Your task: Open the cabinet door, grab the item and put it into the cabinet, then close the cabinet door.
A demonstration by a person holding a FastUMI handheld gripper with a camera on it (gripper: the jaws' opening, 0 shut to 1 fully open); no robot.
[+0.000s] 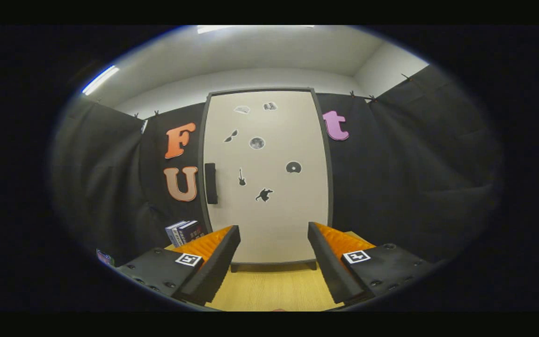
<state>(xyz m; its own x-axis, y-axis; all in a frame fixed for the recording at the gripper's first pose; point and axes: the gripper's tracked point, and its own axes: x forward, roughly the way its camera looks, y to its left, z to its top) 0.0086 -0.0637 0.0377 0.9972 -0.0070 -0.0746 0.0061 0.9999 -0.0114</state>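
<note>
Currently the jaws are spread wide with nothing between them, held above the table and aimed at the cabinet, which stands upright well beyond them, squarely ahead. Its single door is closed, so the step in hand is judged to be opening it. One dark vertical handle sits on the door's left edge, beyond and above the left jaw, which suggests the hinges lie on the right. To do this step well, move the jaws up and left until the handle lies between them, with the fingers turned to straddle the bar across its width. Close them fully on the bar before pulling. Then draw along an arc about the far right edge rather than straight back, so that the grip does not slip and the cabinet is not dragged across the table. The item to be stowed is judged to be the stack of books, lying on the table just beside the cabinet's lower left corner, beyond the left jaw. Count: one cabinet, one door, one handle, seven small dark stickers on the door, and what appears to be two books.
</note>
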